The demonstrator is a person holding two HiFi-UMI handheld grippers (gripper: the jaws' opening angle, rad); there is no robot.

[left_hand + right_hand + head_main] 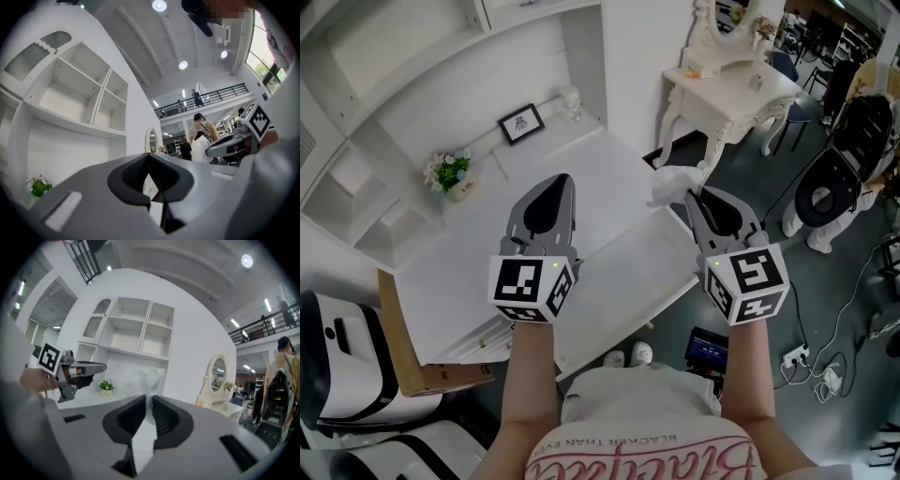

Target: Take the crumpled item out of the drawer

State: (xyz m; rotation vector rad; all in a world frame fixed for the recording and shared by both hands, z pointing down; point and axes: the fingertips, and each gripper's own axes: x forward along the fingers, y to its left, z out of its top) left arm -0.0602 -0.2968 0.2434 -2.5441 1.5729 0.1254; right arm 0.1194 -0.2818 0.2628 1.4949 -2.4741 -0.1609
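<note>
The crumpled item [673, 180], a wad of clear-white plastic, hangs in the air above the right end of the white desk [581, 187]. My right gripper [692, 195] is shut on it. In the right gripper view the wad [146, 379] sticks up from between the pinched tips of the right gripper [149, 398]. The white drawer [628, 277] stands pulled out below both hands. My left gripper [565, 178] is raised over the desk, shut, with nothing in it; its tips meet in the left gripper view [148, 154].
A potted plant [450, 173] and a small picture frame [521, 123] stand at the back of the desk. A white dressing table [731, 89] is to the right, a wooden board [403, 347] to the left. Cables and a power strip [797, 356] lie on the floor.
</note>
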